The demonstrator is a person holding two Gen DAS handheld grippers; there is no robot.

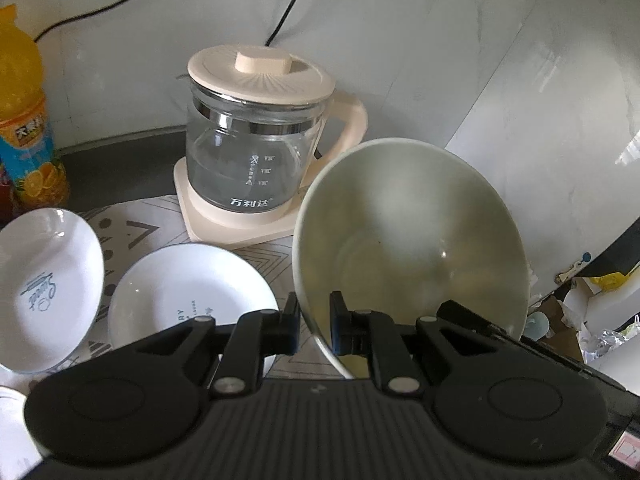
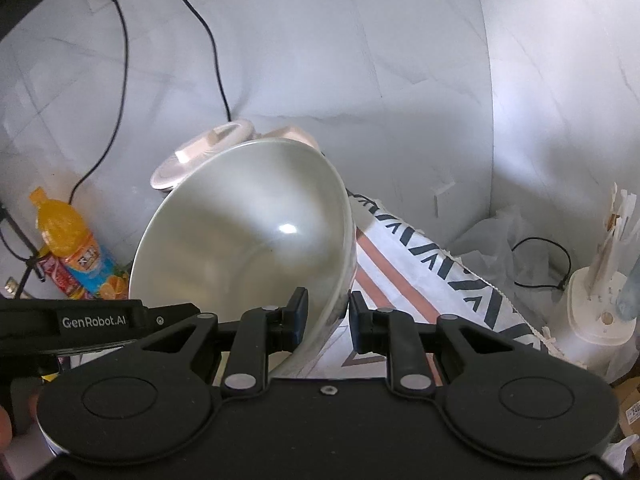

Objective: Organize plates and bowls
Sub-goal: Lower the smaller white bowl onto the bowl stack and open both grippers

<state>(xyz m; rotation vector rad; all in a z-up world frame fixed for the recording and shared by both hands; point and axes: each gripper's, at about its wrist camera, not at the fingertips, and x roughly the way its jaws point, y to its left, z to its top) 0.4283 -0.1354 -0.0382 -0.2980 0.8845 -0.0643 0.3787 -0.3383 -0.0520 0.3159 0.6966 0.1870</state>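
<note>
I hold one bowl (image 1: 408,240) between both tools. My left hand-held gripper (image 1: 315,328) is clamped on its near rim, one pad inside and one outside the wall; my right hand-held gripper (image 2: 329,316) pinches the rim on the opposite side in the same way, with the rim edge running down between its pads. The bowl is lifted off the bench (image 1: 120,168) and tipped steeply, its mouth turned toward both cameras. It is deep and round, pale cream to greenish-white, glazed, with a soft glare patch low on the inner wall and a faint ring at the bottom. Inside it looks bare.

Behind it stands a glass kettle (image 1: 252,152) with a beige lid and handle on a beige base, its base partly on the patterned cloth (image 1: 152,220). To the left on that cloth lie two white dishes: a plate (image 1: 188,292) with a thin dark rim and grey lettering, and further left a shallow dish (image 1: 48,288) printed with a blue script word, tilted up. An orange drink bottle (image 1: 24,120) stands at the far left against the marbled wall. In the right view the cloth shows dark chevrons and a pink stripe.
</note>
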